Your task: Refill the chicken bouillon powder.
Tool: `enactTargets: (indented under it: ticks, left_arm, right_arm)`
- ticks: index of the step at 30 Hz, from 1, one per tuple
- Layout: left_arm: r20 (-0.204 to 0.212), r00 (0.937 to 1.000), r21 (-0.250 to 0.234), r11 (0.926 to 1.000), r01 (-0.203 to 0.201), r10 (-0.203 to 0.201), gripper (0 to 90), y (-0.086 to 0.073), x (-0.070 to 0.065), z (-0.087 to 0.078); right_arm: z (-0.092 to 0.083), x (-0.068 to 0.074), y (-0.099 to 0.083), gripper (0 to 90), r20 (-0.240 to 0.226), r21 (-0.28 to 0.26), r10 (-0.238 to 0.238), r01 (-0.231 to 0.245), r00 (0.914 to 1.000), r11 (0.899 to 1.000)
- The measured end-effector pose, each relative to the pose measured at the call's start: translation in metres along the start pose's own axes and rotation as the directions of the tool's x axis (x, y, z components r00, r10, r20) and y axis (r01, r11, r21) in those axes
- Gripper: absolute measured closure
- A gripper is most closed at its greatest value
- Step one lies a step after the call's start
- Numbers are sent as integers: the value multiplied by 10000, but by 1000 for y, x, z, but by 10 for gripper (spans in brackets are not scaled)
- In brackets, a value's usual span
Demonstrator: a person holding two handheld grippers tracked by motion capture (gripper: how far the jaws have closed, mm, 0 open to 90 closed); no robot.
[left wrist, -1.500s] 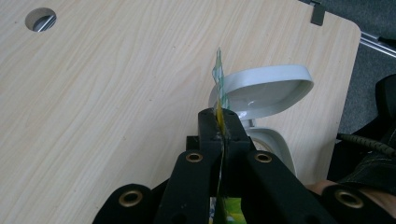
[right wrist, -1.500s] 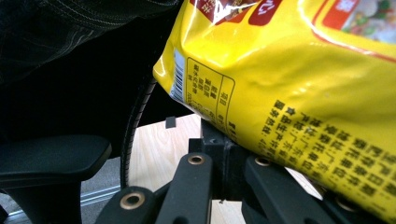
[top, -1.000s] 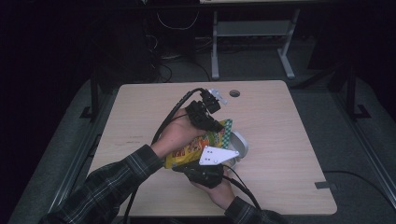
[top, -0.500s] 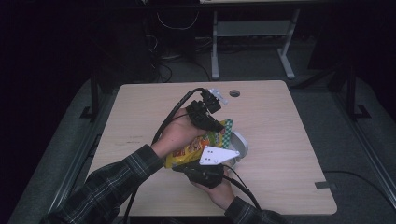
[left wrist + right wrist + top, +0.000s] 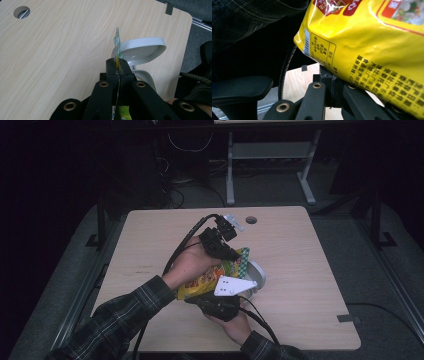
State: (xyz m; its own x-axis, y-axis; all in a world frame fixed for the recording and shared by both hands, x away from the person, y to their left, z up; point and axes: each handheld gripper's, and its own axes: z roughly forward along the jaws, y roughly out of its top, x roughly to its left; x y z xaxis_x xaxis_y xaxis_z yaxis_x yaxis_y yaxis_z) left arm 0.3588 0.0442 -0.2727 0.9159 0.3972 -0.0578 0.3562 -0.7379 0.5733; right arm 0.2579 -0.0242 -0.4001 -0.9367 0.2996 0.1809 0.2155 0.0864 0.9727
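Over the wooden table (image 5: 300,270), both claws clamped the yellow packet (image 5: 372,45), apparently to tear it above the white bowl (image 5: 142,48).

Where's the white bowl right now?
In the high view the white bowl sits near the table's middle, just right of the yellow bag that both grippers hold over it.

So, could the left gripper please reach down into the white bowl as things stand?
Probably not: the left gripper is shut on the yellow snack bag's edge, above the white bowl.
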Motion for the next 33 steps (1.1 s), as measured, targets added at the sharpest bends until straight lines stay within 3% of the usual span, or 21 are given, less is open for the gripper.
enactTargets:
  ticks: [12, 19, 33]
  left_arm:
    - [11, 10000, 73, 10000, -18, 18, 900, -1, 1, 1]
    - [53, 9998, -34, 9998, 185, -185, 900, -2, 2, 3]
    - [-175, 9998, 204, 9998, 38, -34, 899, 5, -1, 2]
  right_arm:
    - [0, -1, -1, 900, -25, -37, 132, -132, 9999, 9999]
    - [1, -1, -3, 900, -46, 12, 87, -87, 10000, 10000]
    - [0, -3, -1, 900, -90, -178, 115, -116, 9999, 9998]
